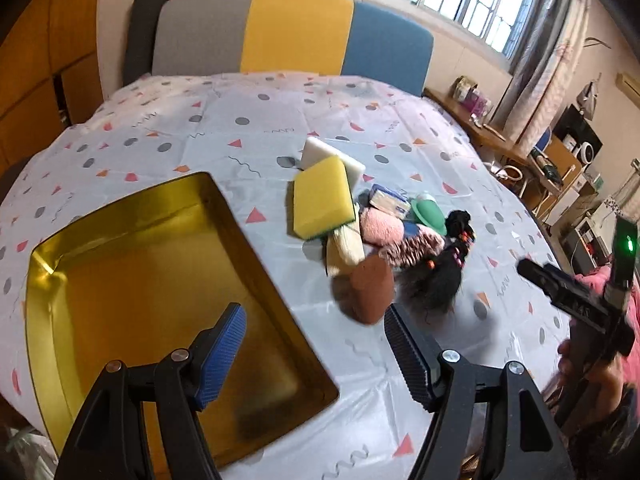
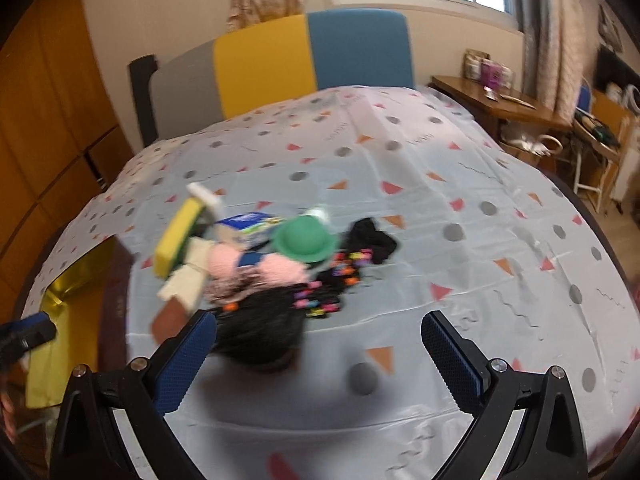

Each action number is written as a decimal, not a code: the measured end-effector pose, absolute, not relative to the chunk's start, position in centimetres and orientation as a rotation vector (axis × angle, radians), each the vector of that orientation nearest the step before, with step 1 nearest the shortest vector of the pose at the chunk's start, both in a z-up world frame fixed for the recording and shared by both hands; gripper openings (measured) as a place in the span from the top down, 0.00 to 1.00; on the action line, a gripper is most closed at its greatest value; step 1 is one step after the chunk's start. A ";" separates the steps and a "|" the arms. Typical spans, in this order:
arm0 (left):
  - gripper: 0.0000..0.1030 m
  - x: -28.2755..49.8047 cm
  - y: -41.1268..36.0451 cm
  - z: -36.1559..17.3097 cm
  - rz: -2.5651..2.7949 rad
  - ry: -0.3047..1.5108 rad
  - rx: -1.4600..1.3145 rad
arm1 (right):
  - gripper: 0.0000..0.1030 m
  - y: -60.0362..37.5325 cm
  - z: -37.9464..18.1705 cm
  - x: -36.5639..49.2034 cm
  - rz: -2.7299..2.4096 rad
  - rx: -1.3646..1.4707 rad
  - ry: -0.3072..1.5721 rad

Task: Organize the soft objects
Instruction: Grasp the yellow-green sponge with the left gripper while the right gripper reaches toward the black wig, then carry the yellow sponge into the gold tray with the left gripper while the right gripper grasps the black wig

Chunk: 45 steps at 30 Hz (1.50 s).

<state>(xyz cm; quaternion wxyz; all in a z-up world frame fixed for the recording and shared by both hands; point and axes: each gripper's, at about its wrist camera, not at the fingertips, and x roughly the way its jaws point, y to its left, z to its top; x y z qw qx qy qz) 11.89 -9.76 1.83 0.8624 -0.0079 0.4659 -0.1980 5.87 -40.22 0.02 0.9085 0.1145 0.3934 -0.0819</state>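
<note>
A pile of soft objects lies on the patterned tablecloth (image 1: pixel 192 136): a yellow sponge (image 1: pixel 322 202) on a white foam block (image 1: pixel 320 152), a pink fluffy item (image 1: pixel 382 228), a brown block (image 1: pixel 370 290), a green hat (image 1: pixel 430 214) and a black furry item (image 1: pixel 434 284). A gold tray (image 1: pixel 152 280) stands empty to the left. My left gripper (image 1: pixel 316 340) is open above the tray's right edge, short of the brown block. My right gripper (image 2: pixel 320 346) is open just before the black furry item (image 2: pixel 260 334); the pile (image 2: pixel 256 264) lies beyond it.
A grey, yellow and blue headboard (image 1: pixel 296 32) stands behind the table. A wooden desk (image 2: pixel 500 104) with clutter is at the right. A wooden cabinet (image 1: pixel 40 60) is at the left. The right gripper's body (image 1: pixel 580 296) shows at the left wrist view's right edge.
</note>
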 end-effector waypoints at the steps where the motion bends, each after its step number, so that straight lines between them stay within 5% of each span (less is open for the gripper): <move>1: 0.29 12.8 -10.2 1.8 -0.416 0.988 -0.010 | 0.00 -41.0 -0.2 5.9 -0.170 0.249 0.807; 11: 0.28 23.3 -14.8 -0.7 -0.444 1.130 -0.131 | 0.00 -44.2 -1.6 5.9 -0.157 0.366 0.782; 25: 0.03 31.7 -16.7 -7.3 -0.420 1.273 -0.235 | 0.00 -44.5 -1.6 6.3 -0.138 0.381 0.785; 27: 0.12 31.7 -17.1 -8.2 -0.436 1.299 -0.230 | 0.00 -44.6 -1.7 6.4 -0.144 0.381 0.790; 28: 0.33 31.6 -17.3 -8.6 -0.430 1.309 -0.221 | 0.00 -44.7 -1.7 6.4 -0.151 0.378 0.789; 45: 0.33 22.4 -14.8 1.1 -0.506 1.030 -0.122 | 0.00 -45.3 -3.5 6.8 -0.149 0.412 0.870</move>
